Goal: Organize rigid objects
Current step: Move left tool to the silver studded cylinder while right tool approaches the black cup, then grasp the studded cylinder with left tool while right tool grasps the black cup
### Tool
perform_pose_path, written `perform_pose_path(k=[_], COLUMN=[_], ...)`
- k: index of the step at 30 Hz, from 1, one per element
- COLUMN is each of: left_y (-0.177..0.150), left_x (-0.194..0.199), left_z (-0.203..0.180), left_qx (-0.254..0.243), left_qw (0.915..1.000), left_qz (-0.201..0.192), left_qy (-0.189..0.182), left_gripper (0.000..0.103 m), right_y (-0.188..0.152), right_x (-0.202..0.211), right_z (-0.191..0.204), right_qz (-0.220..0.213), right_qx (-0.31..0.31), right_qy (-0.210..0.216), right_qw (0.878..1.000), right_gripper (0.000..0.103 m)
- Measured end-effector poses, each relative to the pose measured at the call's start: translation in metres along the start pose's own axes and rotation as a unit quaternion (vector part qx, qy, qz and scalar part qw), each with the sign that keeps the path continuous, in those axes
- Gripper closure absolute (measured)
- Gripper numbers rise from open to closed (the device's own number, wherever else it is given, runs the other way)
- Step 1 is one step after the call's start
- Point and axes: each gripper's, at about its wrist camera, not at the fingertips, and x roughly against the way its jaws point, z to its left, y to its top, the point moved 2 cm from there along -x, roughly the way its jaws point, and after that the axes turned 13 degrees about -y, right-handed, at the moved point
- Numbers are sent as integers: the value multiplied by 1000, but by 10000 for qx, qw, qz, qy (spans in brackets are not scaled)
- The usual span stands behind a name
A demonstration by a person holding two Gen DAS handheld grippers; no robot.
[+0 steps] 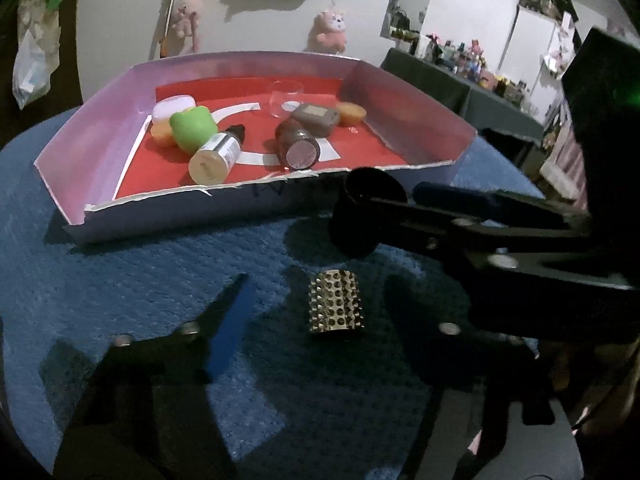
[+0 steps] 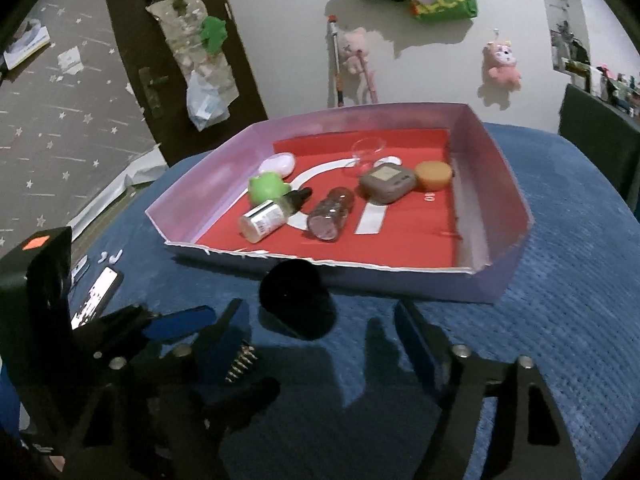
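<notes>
Left gripper point(image 1: 316, 312) open, fingers wide either side of studded gold cylinder point(image 1: 335, 306) lying on blue mat point(image 1: 132, 280), not touching it. Right gripper point(image 2: 320, 328) open too, hovering over mat just behind black round object point(image 2: 296, 300); black object untouched between the tips, beside tray front wall. Further back, pink-walled tray point(image 1: 100, 112) with red floor, holding dropper bottle point(image 1: 218, 152), brown bottle point(image 1: 298, 144) on its side, green frog toy point(image 1: 192, 126), grey case point(image 1: 316, 118), orange puck point(image 1: 351, 113), clear glass point(image 1: 286, 96). Phone point(image 2: 98, 294) far left on mat.
</notes>
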Motion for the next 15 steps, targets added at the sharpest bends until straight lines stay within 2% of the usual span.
perform_pose_path(k=[8, 11, 12, 13, 15], left_y=[-4, -5, -5, -5, -4], left_x=[1, -1, -2, -2, -2], left_z=[-1, -7, -8, -7, -5], left_qx=[0, -98, -110, -95, -15], left_qw=[9999, 9998, 9998, 9998, 9997], left_qz=[-86, -88, -91, -94, -94], left_qy=[-118, -140, -134, -149, -231], left_gripper=[57, 58, 63, 73, 74], right_y=[3, 4, 3, 3, 2], right_x=[-15, -18, -18, -17, -16], right_z=[11, 15, 15, 15, 13], right_qz=[123, 153, 140, 134, 119], right_qx=[93, 148, 153, 151, 137], right_qy=[115, 113, 105, 104, 104], right_qw=[9998, 9997, 9997, 9997, 9998], right_gripper=[54, 57, 57, 58, 60])
